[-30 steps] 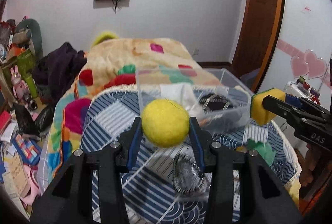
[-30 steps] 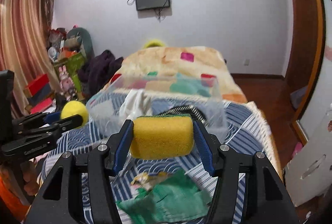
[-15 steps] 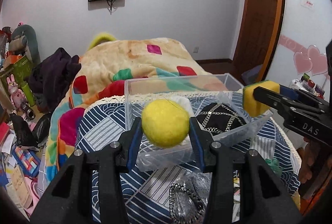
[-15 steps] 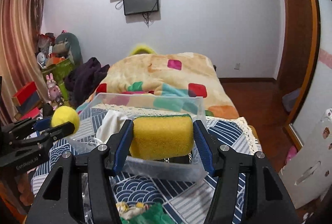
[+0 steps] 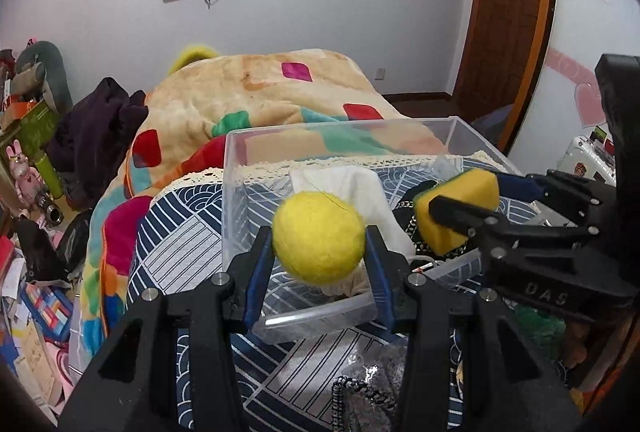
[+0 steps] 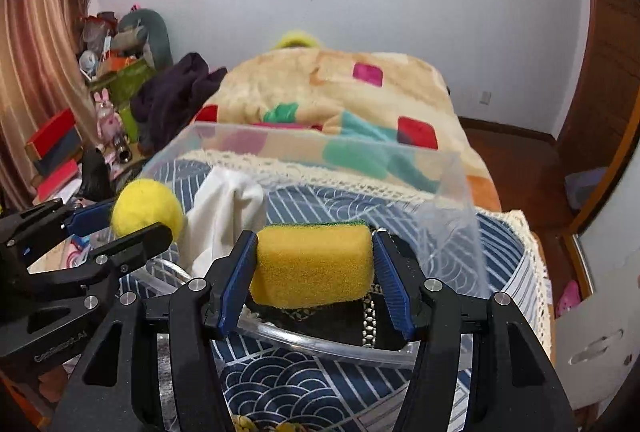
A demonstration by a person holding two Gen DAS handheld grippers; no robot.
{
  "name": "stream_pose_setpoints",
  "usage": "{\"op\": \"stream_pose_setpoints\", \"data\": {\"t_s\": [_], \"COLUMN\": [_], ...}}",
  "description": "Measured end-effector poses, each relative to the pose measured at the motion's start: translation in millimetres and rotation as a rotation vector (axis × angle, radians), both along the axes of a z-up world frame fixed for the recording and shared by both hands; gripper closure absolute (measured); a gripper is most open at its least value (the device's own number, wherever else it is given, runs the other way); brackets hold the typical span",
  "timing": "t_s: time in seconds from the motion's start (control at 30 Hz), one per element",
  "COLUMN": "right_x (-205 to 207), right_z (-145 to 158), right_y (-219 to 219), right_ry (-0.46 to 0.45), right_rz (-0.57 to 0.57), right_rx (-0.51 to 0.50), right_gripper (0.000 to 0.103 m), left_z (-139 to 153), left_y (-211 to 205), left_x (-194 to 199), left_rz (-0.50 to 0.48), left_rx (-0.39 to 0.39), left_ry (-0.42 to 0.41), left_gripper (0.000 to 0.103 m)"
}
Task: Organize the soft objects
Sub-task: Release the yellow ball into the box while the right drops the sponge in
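My left gripper (image 5: 319, 244) is shut on a yellow felt ball (image 5: 318, 237) and holds it over the near part of a clear plastic bin (image 5: 236, 168). My right gripper (image 6: 314, 266) is shut on a yellow sponge with a green top (image 6: 314, 264) and holds it over the same bin (image 6: 448, 168). The bin holds a white cloth (image 6: 224, 208) and a black item with a chain (image 6: 368, 316). The sponge (image 5: 460, 206) and the ball (image 6: 146, 208) each show in the other view.
The bin stands on a blue patterned cloth (image 6: 304, 388) on a bed with a colourful blanket (image 5: 260, 92). A grey pouch with a chain (image 5: 368, 388) and a green cloth (image 5: 536, 328) lie in front of the bin. Clutter lines the left wall.
Both grippers have moved forward with their loads, from in front of the bin to above its inside. The grips have not changed.
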State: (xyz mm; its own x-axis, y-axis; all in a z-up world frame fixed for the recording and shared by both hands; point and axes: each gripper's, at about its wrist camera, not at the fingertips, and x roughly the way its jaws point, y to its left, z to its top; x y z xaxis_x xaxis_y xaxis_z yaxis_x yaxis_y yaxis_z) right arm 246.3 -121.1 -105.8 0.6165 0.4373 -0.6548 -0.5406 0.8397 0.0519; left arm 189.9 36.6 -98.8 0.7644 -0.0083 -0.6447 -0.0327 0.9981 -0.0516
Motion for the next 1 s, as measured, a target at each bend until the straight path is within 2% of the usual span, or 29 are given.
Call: {"op": "stream_pose_setpoints", "data": {"t_s": [0.2,0.27,0.33,0.37,0.43,0.57,0.73,0.9,1.0], "right_x": [1,0,1,0,-2,-6,-20,-38,-46], "right_z": [0,0,1,2,5,12,27,35,34], "right_y": [-2,-5,-7,-9,-13,-19,-30,-40,-44], "right_ry": [0.026,0.041,0.040,0.032,0.022,0.003,-0.058,-0.121,-0.136], "right_rz": [0.001,0.008,0.001,-0.011,-0.025,-0.034,-0.045,-0.053,-0.048], "right_rx": [-0.012,-0.001,0.011,0.015,0.023,0.035,0.044,0.047,0.053], "right_gripper": [0.043,0.036,0.023,0.021,0.020,0.020,0.019,0.008,0.005], "left_z": [0,1,5,7,11,22,34,33,25], "left_y": [2,2,1,0,0,2,3,-3,-6], "left_x": [0,-2,-6,-8,-13,-22,-39,-58,-67], "left_rz": [0.004,0.003,0.006,0.008,0.006,-0.006,-0.022,-0.045,-0.057], "left_rx": [-0.026,-0.027,-0.009,0.004,0.018,-0.006,-0.012,0.003,0.007], "left_ry": [0.008,0.003,-0.017,-0.027,-0.043,-0.065,-0.096,-0.091,-0.069], "left_gripper": [0.055,0.048,0.039,0.038,0.035,0.027,0.019,0.018,0.018]}}
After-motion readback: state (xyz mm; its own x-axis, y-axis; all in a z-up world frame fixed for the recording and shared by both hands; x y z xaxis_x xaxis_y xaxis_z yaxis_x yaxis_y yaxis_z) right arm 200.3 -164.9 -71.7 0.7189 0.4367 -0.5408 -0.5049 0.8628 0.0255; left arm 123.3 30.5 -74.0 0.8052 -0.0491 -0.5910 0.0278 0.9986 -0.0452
